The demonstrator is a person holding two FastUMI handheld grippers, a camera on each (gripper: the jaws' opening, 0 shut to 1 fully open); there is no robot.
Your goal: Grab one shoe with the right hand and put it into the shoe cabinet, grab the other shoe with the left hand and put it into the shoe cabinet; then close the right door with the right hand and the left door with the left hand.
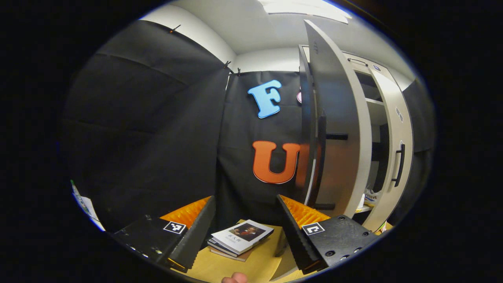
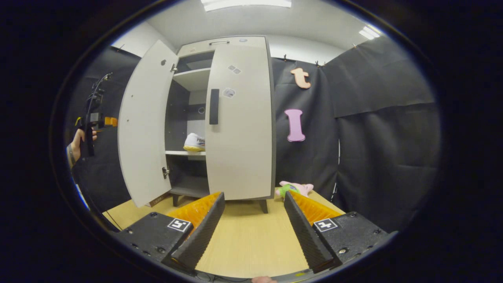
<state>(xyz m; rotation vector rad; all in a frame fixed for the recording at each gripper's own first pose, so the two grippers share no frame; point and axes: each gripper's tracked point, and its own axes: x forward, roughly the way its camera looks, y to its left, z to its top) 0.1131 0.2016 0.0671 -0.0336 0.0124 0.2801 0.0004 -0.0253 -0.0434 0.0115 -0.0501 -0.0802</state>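
White shoe (image 2: 194,142) sits on the cabinet (image 2: 239,118) shelf; right door (image 2: 239,122) closed, left door (image 2: 143,125) open. Left gripper (image 1: 245,232) and right gripper (image 2: 253,228) both spread, empty.

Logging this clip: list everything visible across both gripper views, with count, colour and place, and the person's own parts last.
shoe cabinet: one, pale grey, standing on the wooden floor
right door: one, pale grey, closed or nearly so
left door: one, pale grey, swung open
shoe: one seen, white, on the middle shelf
books: small stack, on the floor left of the cabinet
plush toy: one, pink and green, on the floor right of the cabinet
left gripper: open, holding nothing
right gripper: open, holding nothing
hand: one, holding the far gripper
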